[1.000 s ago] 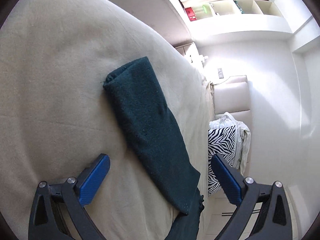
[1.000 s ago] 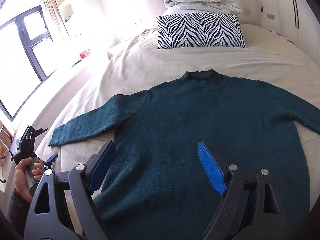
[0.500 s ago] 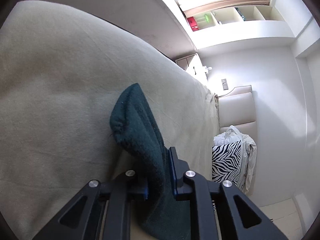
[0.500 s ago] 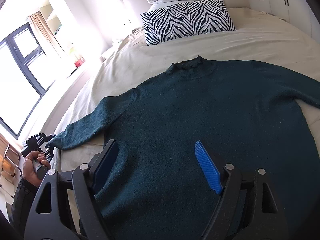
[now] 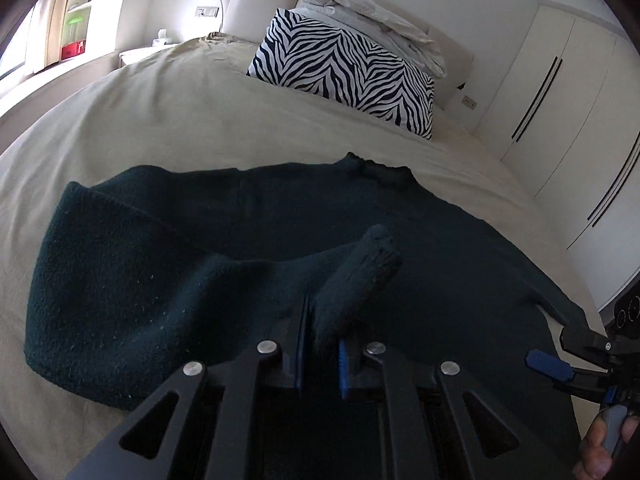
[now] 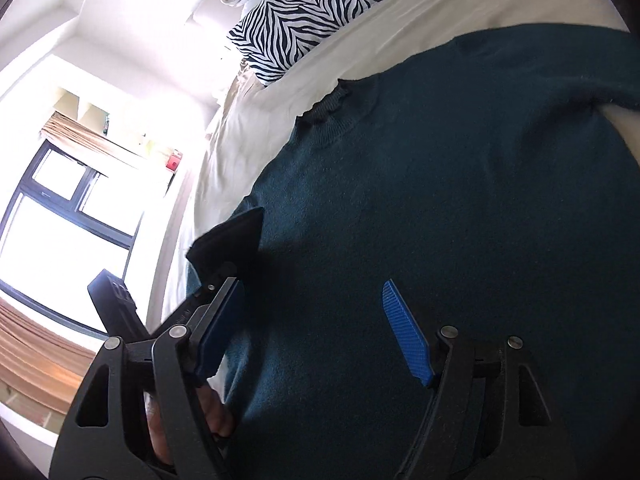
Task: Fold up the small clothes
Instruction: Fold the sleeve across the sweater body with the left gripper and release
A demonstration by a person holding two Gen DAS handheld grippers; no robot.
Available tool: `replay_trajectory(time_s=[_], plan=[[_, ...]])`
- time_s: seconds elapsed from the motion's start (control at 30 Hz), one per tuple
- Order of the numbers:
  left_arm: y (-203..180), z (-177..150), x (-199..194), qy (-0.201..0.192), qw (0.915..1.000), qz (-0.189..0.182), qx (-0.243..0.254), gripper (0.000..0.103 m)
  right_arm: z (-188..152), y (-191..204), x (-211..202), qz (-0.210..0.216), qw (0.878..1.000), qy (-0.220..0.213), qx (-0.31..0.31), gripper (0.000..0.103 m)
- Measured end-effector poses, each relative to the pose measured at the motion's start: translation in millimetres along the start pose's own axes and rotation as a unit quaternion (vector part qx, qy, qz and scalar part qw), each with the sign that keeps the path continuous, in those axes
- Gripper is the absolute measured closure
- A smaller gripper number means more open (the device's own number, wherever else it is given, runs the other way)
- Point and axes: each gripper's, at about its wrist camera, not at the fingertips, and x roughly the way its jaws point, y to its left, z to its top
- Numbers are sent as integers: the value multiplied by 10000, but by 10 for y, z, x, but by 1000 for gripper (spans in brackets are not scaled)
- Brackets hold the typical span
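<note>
Beige bed, sweater sleeve in left hand-held gripper

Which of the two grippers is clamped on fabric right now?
The left gripper: its jaws are shut on the sweater's sleeve cuff. The right gripper hovers open above the sweater.

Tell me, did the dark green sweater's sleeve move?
Yes. The left gripper carried the sleeve cuff from the bare beige bed sheet in over the dark green knitted sweater.
</note>
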Motion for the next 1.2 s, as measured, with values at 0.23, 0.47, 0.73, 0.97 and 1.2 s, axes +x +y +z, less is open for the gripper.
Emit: replay_trajectory(time_s=[0.23, 0.47, 0.73, 0.97, 1.2], plan=[[79, -187, -18, -16, 9999, 109, -13, 76, 289, 49, 970, 1042, 9843, 1185, 789, 40], [-11, -294, -150, -211, 9993, 192, 230, 37, 292, 252, 1618, 975, 9703, 1919, 1105, 46], [292, -440, -513, -623, 9961, -207, -585, 21, 371, 441, 1582, 357, 9867, 1581, 84, 96], [429, -575, -619, -827, 9919, -177, -945, 17, 906, 605, 803, -93, 9962, 493, -710, 96], [551, -596, -639, -848, 9890, -119, -1207, 17, 1241, -268, 480, -730, 9972, 164, -76, 96]])
